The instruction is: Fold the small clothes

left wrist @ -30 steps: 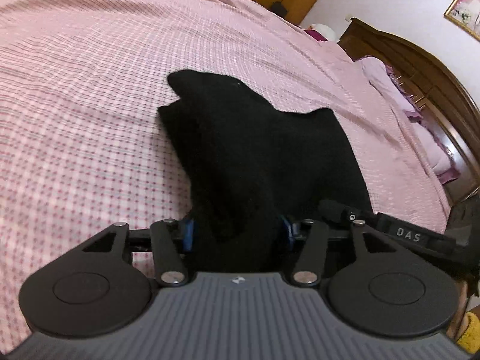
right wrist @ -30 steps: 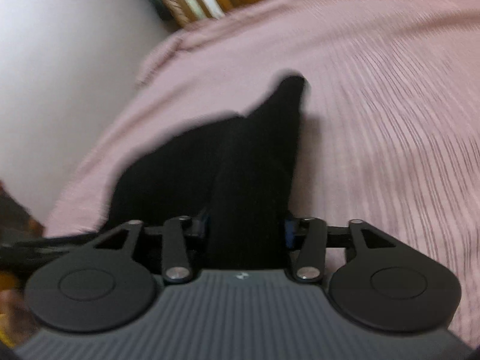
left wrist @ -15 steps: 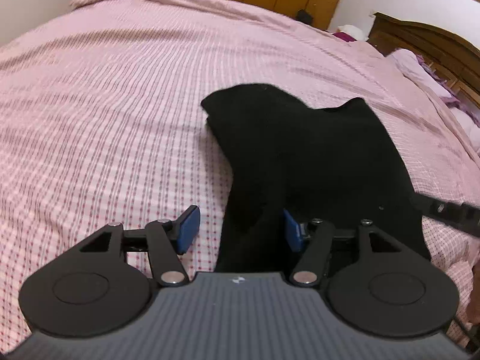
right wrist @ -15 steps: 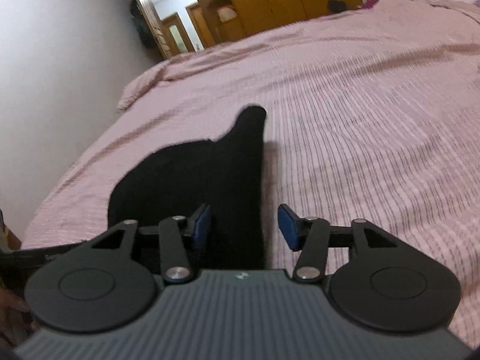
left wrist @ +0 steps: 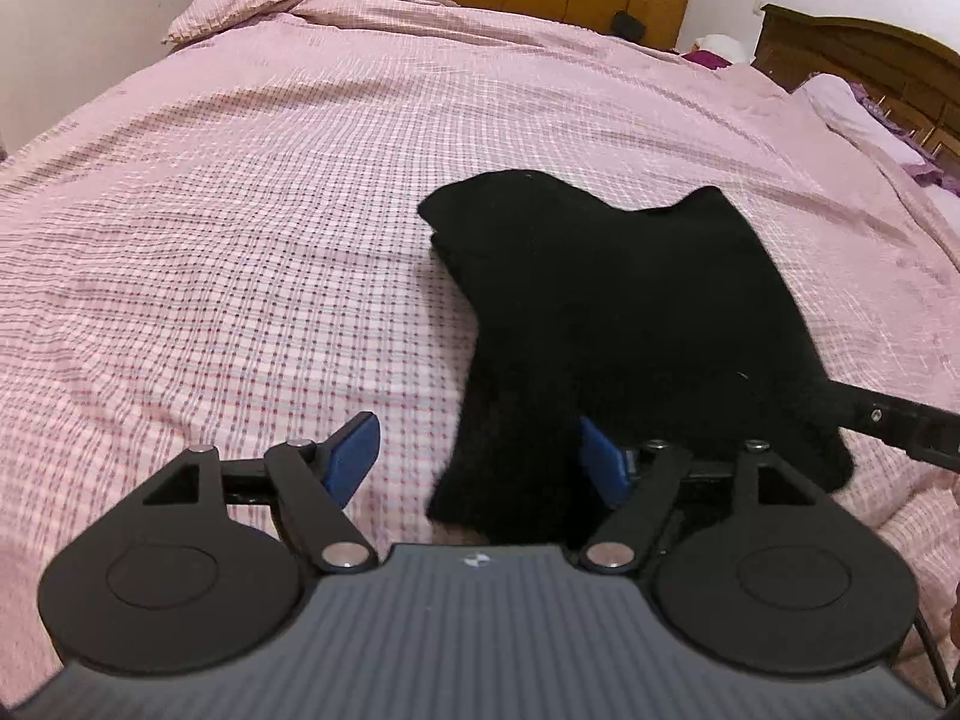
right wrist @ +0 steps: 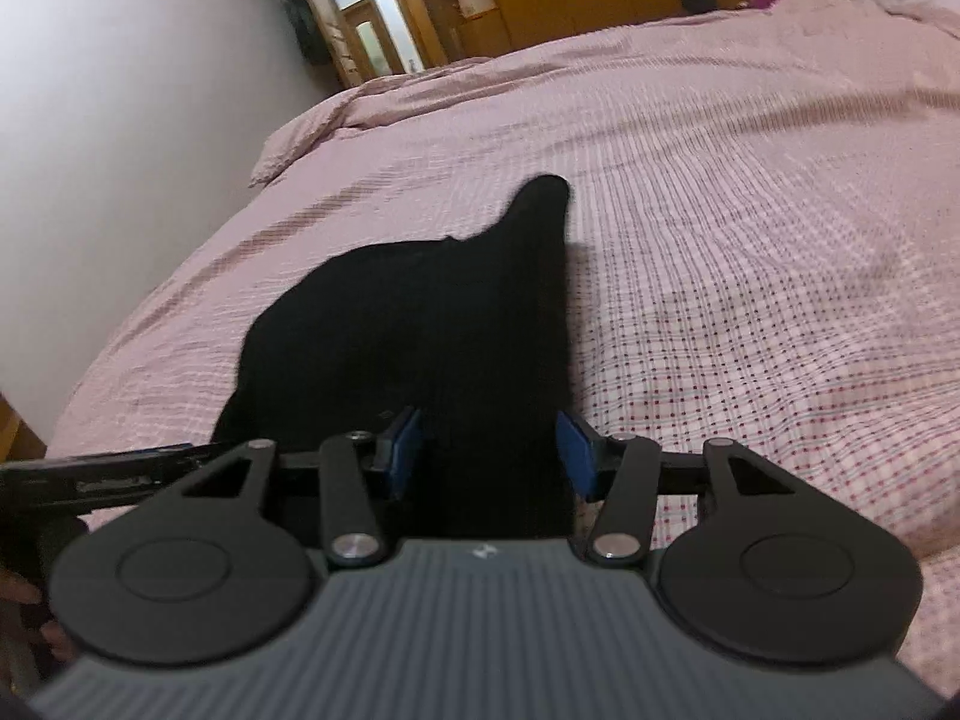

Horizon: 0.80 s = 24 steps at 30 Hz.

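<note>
Garment: black garment [left wrist: 624,312] lies flat on the pink checked bedspread [left wrist: 240,252], near its edge.
Left gripper [left wrist: 480,450]: jaws spread, cloth between them, unpinched.
Right gripper [right wrist: 489,450]: jaws spread around cloth, not clamping.
Background: wooden headboard [left wrist: 870,54].

Both grippers, left gripper [left wrist: 480,456] and right gripper [right wrist: 489,450], now stand spread apart, having let go of the black garment [left wrist: 612,306], which lies flatter on the bed.

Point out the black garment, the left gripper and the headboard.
black garment [left wrist: 624,300], left wrist view, middle of the flat cloth.
left gripper [left wrist: 480,456], left wrist view, midway between the blue fingertips.
headboard [left wrist: 864,54], left wrist view, dark wooden top rail.
</note>
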### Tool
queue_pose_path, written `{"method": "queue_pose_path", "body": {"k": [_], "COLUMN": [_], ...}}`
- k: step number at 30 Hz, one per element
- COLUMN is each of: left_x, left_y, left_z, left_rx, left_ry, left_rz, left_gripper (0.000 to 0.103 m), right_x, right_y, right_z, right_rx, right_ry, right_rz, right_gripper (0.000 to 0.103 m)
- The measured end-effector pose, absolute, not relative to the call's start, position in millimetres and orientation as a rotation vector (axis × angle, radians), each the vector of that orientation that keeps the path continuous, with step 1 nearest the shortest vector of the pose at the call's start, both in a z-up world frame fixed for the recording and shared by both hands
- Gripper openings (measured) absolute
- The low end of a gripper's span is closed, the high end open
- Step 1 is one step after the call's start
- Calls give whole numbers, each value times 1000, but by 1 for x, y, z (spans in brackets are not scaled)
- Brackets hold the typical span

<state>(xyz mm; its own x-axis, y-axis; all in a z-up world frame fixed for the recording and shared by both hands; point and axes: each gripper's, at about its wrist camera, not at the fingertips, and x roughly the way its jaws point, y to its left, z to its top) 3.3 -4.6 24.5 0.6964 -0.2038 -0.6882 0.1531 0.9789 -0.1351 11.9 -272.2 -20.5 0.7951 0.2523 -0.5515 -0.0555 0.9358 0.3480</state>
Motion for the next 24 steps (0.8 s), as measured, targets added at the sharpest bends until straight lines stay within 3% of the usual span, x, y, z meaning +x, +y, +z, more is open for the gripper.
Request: {"method": "queue_pose_path", "body": {"k": [3,4,9,16,24], "left_x": [-11,-15,-26,-19,-22], "left_y": [-15,-18,-31,-41,-42], "left_z": [33,35,38,7,7], "left_rx": [-46,-33,24,2,15], "left_ry": [779,773,767,937,935], "left_rz": [-191,-188,-180,-190,-169], "left_gripper": [91,93,100,100,100], "right_x": [-4,-8,-18,-18,-17], "right_y": [-266,-263,-262,-259,-257], "right_z": [-12,-11,-15,-34,-39], "right_rx": [275,257,267,288,283], "right_ry": [628,633,706,809,839], "right_rz": [161,156,126,123,113], "right_gripper": [75,76,76,76,76]}}
